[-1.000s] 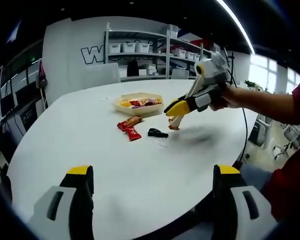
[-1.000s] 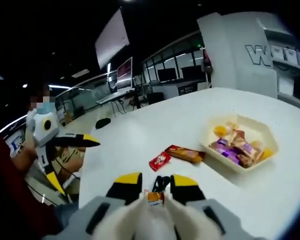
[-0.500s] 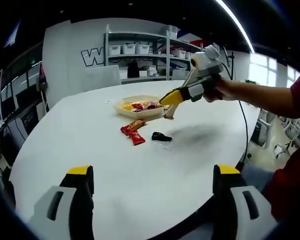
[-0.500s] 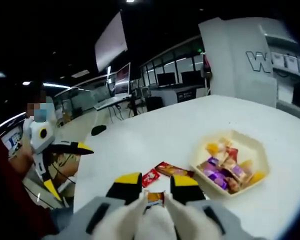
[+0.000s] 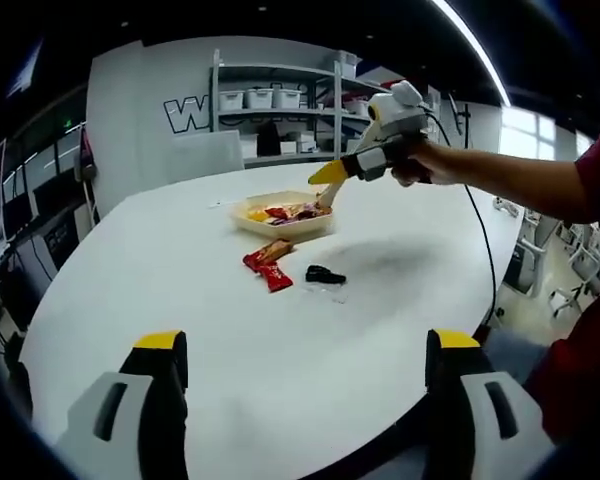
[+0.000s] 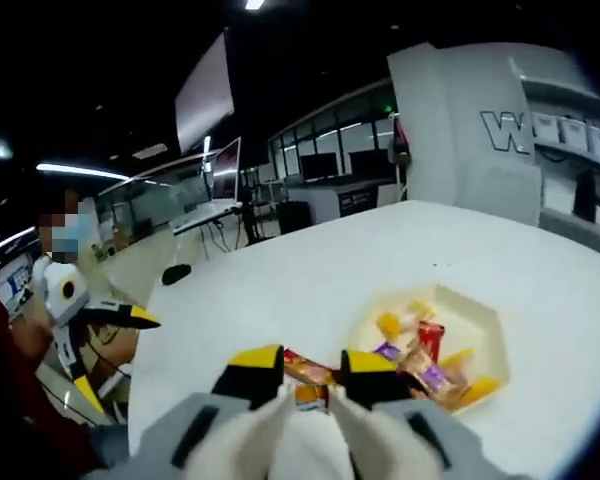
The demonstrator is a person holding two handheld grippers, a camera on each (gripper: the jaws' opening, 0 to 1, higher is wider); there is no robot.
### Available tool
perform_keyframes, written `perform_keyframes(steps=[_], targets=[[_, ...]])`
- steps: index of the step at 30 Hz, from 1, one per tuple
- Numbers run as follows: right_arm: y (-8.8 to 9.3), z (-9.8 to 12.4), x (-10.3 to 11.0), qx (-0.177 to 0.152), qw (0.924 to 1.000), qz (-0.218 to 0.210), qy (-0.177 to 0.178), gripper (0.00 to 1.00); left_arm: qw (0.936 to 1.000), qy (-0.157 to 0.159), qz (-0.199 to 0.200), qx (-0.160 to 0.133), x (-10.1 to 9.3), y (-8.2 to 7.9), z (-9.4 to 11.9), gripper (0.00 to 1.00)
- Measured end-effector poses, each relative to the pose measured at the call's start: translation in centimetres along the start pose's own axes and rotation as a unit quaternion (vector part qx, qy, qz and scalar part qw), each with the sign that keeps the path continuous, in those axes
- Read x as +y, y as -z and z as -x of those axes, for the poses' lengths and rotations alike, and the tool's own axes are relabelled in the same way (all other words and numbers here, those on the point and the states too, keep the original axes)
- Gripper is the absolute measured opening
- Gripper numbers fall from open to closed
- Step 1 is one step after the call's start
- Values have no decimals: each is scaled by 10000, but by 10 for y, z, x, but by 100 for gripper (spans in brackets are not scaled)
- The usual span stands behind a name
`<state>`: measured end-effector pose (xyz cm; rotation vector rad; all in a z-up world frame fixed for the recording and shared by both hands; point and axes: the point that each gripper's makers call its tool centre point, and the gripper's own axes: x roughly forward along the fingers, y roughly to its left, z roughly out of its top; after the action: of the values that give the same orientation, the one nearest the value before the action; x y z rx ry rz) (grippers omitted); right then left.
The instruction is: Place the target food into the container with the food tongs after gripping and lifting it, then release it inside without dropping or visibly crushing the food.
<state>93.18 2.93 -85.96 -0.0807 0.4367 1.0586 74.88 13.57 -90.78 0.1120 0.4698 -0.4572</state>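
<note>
On the white bench we saw the right gripper above the container, its jaws closed on tongs pinching a snack, while the left gripper gaped wide nearer us.

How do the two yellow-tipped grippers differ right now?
The left gripper has its jaws spread wide and holds nothing; the right gripper has its jaws closed on a small snack. The left one hangs low near the white table's edge, while the right one is over the tray of snacks. Both have yellow jaw tips.
</note>
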Motion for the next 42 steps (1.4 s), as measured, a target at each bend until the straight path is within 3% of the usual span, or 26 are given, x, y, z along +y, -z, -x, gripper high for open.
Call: perform_keyframes(steps=[10, 17, 35, 42], targets=[[-8, -4, -31, -58, 9988, -151, 456, 16, 10000, 8, 8, 9, 0, 1, -1, 96], [-11, -11, -47, -84, 9980, -257, 574, 16, 10000, -9, 52, 31, 4, 3, -2, 96], [-28, -38, -48, -175, 9977, -259, 595, 18, 9998, -87, 148, 49, 13, 6, -2, 96], [-35, -44, -56, -240, 9968, 92, 758, 22, 9997, -124, 184, 49, 16, 7, -2, 96]])
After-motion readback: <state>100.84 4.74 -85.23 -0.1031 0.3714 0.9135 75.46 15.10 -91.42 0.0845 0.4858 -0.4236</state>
